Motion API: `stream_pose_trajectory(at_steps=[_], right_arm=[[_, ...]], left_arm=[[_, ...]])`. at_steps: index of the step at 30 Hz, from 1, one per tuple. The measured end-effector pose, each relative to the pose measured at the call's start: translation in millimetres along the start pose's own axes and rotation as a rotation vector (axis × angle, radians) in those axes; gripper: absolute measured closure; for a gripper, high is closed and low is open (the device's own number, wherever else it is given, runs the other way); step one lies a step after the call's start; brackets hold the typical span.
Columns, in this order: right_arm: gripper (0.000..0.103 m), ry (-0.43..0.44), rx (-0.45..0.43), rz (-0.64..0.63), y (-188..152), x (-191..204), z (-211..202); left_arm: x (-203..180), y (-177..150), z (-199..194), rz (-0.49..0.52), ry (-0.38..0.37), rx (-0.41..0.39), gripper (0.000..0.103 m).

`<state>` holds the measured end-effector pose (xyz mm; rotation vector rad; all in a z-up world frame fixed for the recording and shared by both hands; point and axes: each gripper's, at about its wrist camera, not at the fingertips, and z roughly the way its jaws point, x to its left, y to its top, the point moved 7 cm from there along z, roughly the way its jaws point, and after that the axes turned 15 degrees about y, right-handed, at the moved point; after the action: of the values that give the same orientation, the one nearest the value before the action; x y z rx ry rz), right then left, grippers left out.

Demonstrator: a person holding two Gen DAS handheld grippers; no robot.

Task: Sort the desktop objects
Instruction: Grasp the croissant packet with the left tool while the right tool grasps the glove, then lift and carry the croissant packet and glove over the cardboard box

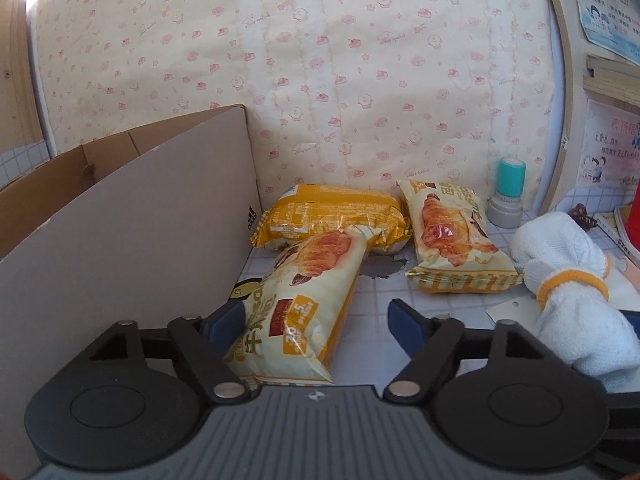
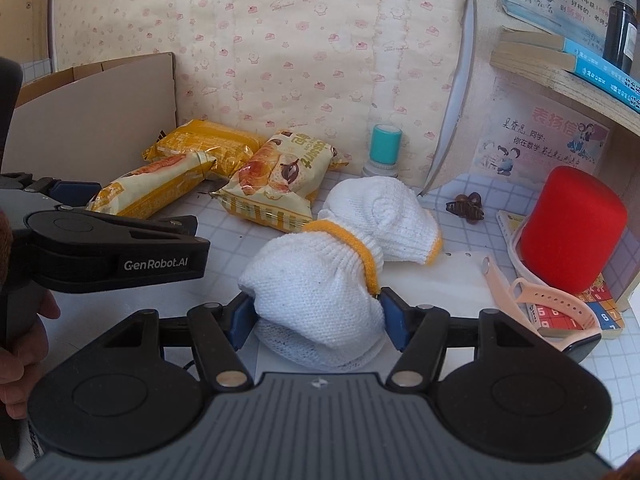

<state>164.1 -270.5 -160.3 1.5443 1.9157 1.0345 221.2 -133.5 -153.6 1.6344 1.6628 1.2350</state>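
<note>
My left gripper (image 1: 318,320) is open around the near end of a cream croissant snack packet (image 1: 298,300); the left finger touches it, the right finger stands apart. A yellow packet (image 1: 332,214) and a second croissant packet (image 1: 452,240) lie behind it. My right gripper (image 2: 316,316) has its fingers against both sides of a bundle of white knit gloves with yellow cuffs (image 2: 320,280), which rests on the desk. The gloves also show in the left wrist view (image 1: 568,280). The left gripper shows in the right wrist view (image 2: 120,248).
An open cardboard box (image 1: 120,232) stands at the left. A teal stamp (image 1: 510,192) is by the back wall. A red cylinder (image 2: 572,232), a pink watch strap (image 2: 552,304), a puzzle book (image 2: 576,312), a brown hair clip (image 2: 466,206) and a shelf of books (image 2: 568,60) are at the right.
</note>
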Motion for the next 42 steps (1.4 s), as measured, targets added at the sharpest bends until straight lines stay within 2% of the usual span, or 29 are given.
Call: stream_pose_trajectory(at_steps=[1,2,6,9,12,20,28,30,33,42], right_arm=[[0.040,0.001,-0.001,0.000,0.2,0.0,-0.1],[0.040,-0.001,-0.002,0.002,0.3,0.6,-0.2],[0.040,0.003,-0.006,0.007,0.5,0.3,-0.3],[0.040,0.002,-0.008,0.006,1.0,0.1,-1.2],[0.040,-0.001,-0.011,0.007,0.9,-0.9,-3.1],[0.040,0.002,-0.019,-0.001,2.9,3.1,-9.6],[0.046,0.004,-0.037,-0.016,12.5,13.1,-25.1],[0.060,-0.003,-0.041,-0.021,13.9,15.6,-29.6],[0.066,-0.010,-0.049,-0.029,13.8,19.0,-35.7],[0.070,-0.017,-0.065,-0.028,8.5,18.1,-40.7]], left_arm=[[3.0,2.1,-0.1,-0.010,0.007,-0.008,0.052],[4.8,3.1,-0.1,-0.015,0.003,-0.009,0.056],[8.3,4.4,-3.6,-0.020,-0.010,-0.024,0.065],[9.9,5.0,-13.2,-0.005,0.008,-0.070,0.068],[12.9,5.7,-23.4,0.006,0.015,-0.104,0.069],[24.6,11.5,-39.9,-0.044,-0.014,-0.102,0.069],[39.5,11.1,-56.2,-0.066,-0.013,-0.118,0.069],[43.8,9.2,-60.6,-0.069,-0.017,-0.119,0.069],[49.9,5.9,-66.2,-0.068,-0.015,-0.124,0.069],[57.3,1.6,-67.9,-0.074,-0.014,-0.120,0.069]])
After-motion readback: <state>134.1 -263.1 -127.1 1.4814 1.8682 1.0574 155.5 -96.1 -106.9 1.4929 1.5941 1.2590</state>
